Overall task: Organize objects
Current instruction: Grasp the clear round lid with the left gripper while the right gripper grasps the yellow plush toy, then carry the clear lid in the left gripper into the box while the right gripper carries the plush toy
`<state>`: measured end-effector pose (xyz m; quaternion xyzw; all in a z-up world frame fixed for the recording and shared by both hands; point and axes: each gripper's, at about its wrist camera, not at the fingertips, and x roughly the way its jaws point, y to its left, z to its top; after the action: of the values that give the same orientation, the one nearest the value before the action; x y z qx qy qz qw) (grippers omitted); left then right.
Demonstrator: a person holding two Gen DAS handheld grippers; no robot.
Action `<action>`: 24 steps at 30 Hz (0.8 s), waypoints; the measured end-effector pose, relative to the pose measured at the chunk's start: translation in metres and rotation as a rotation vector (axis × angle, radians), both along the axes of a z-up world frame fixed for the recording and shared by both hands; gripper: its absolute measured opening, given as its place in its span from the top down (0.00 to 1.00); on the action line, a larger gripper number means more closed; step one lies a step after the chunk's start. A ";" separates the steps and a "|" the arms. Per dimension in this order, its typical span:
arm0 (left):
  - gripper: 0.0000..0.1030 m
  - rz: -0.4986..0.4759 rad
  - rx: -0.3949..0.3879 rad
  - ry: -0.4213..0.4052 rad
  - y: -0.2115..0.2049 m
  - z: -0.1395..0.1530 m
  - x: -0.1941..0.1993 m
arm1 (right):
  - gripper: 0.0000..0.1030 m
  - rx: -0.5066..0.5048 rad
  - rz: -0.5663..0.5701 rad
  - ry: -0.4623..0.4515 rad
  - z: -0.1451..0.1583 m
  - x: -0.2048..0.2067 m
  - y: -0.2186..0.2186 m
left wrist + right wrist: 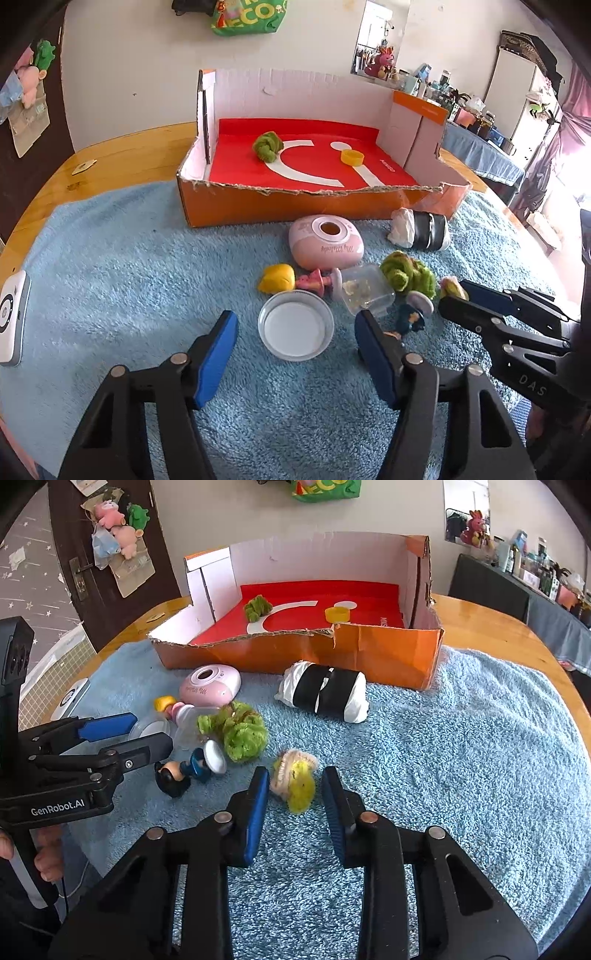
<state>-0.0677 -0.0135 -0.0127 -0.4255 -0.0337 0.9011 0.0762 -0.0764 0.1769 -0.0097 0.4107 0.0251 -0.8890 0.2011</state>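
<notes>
Small toys lie scattered on a blue towel [461, 757] that covers the wooden tabletop [122, 155], in front of an open cardboard box [295, 210].

Both grippers point forward and down at the towel. The left gripper [295, 317] stands wide, with a white lid [295, 334] lying flat between its pads, and neither pad touches it. The right gripper [296, 775] is narrow. Its pads sit against both sides of a yellow fluffy toy [295, 782], so it appears to hold this toy on the towel. A hand [48, 864] grips the left gripper's handle at the lower left of the right wrist view.

The yellow fluffy toy is blurred, and its shape is hard to read. From the left wrist view only a small part of it shows at the right gripper's tips. A clear jar [364, 291] lies on its side, partly behind the left gripper's right finger. A white device [13, 317] is cut off at the left edge.

Inside the box, on its red floor, lie a green fluffy ball [267, 147] and a yellow cap [351, 157], well apart. Near the box's front wall are a pink round case [327, 242] and a black and white roll [325, 696]. A green fluffy bundle [240, 731] lies beside the jar. A small figure in blue [184, 770] lies just below it, between the two grippers. A yellow lump [277, 278] and a pink small toy [312, 282] lie just behind the lid.
</notes>
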 end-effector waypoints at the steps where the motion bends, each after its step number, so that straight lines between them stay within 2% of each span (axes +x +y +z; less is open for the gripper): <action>1: 0.42 -0.004 0.001 -0.005 0.000 -0.001 0.000 | 0.76 0.000 0.001 0.000 0.000 0.000 0.000; 4: 0.45 -0.009 -0.010 -0.003 0.000 -0.002 0.001 | 0.78 -0.001 0.006 -0.001 0.000 0.001 -0.001; 11: 0.59 0.000 -0.023 0.015 -0.003 -0.004 0.002 | 0.80 0.010 0.015 0.004 -0.001 0.001 -0.004; 24: 0.59 -0.007 0.006 0.026 -0.003 0.003 0.005 | 0.81 0.003 0.029 0.017 0.005 0.004 -0.007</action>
<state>-0.0624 -0.0169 -0.0096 -0.4138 -0.0339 0.9061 0.0811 -0.0720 0.1695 -0.0046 0.4033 0.0341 -0.8893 0.2129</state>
